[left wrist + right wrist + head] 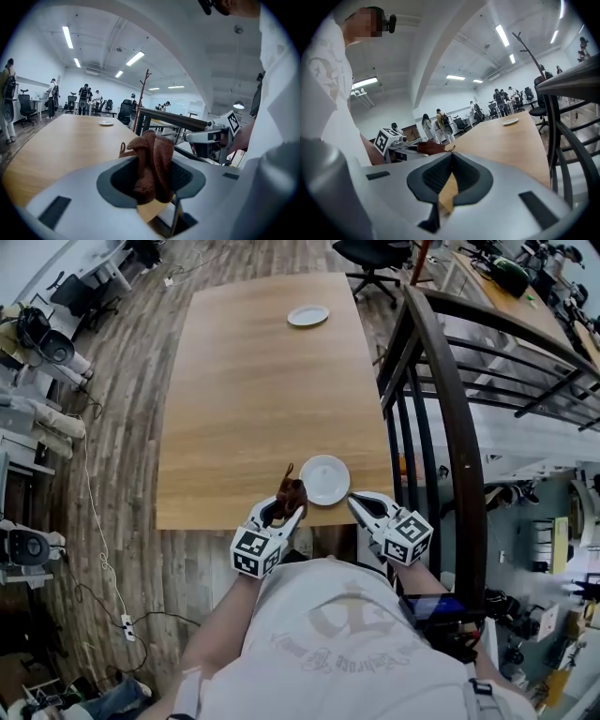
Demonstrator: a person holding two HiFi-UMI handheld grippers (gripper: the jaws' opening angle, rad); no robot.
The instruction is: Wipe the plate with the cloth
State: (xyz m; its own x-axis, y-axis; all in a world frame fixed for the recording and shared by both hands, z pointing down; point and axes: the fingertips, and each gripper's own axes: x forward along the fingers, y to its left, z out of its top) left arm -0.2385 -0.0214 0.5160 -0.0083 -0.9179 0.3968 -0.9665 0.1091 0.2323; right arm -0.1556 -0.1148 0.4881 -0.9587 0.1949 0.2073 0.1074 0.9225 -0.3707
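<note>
Jaws of the left gripper (284, 509) are pinching a brown cloth (292, 492), which is bunching up and sticking out past the tips; in the left gripper view the cloth (152, 159) is filling the gap between the dark pads. The person is standing at the near edge of a long wooden table (262, 399), holding both tools out low in front of the body. A white plate (324, 479) is sitting close to that near edge, between the two tools, with the cloth hanging just beside its left rim; whether they are touching I cannot tell. The right gripper (357, 502) is hovering at the plate's right side, and its own view is showing its jaws (451, 172) drawn together at the tips with nothing gripped. A second plate (307, 316) is lying at the far end of the table, well apart from everything else. A dark railing (450, 418) is running along the table's right side, and people are standing about in the background of the room.
</note>
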